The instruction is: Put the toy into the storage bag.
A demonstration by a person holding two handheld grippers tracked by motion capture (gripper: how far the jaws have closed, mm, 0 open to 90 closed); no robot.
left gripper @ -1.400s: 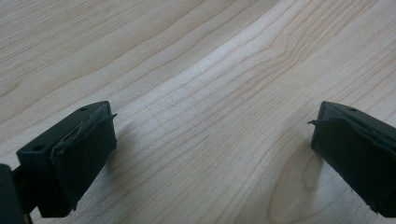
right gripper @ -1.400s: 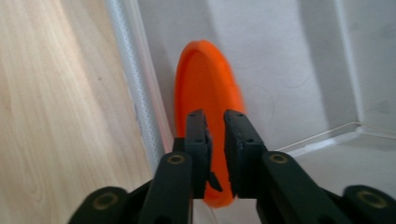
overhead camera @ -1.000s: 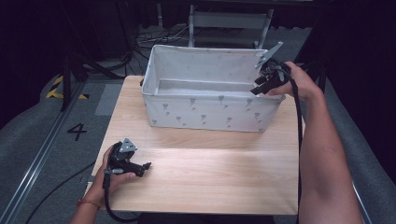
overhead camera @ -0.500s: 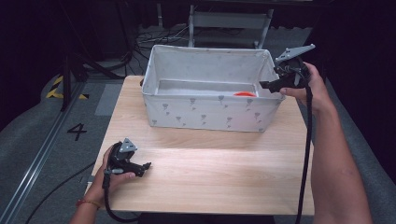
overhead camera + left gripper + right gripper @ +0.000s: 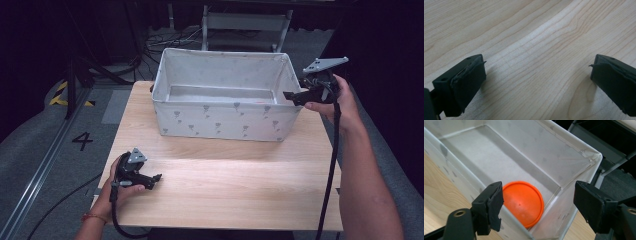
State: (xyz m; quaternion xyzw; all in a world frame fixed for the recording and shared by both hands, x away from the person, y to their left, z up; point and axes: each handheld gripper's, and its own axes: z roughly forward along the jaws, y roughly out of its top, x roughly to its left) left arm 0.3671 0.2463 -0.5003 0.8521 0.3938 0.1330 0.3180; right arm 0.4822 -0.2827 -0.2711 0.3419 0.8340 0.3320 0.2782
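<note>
Right now your right tongs [image 5: 295, 96] hang just off the right end of the white fabric bin [image 5: 225, 120], which stands toward the far edge of the counter [image 5: 240, 190]. Their jaws have just been opening and now stand wide apart with nothing between them. Your right hand [image 5: 335, 102] holds them level, tips pointing toward the bin's right wall.

In the right gripper view, those tongs [image 5: 537, 207] look down over the bin's [image 5: 524, 152] corner. An orange disc [image 5: 522, 203] lies flat on the bin's floor, tucked into the corner nearest the tongs, close to both walls there. It is free of the tongs. In the high view only a thin sliver of it [image 5: 260, 101] peeks above the bin's near wall, toward the right end.

Your left tongs [image 5: 154, 180] rest on the counter near its front left corner, held in your left hand [image 5: 120, 182], well apart from the bin. In the left gripper view their jaws [image 5: 537, 82] stand wide apart over bare pale wood, gripping nothing.
</note>
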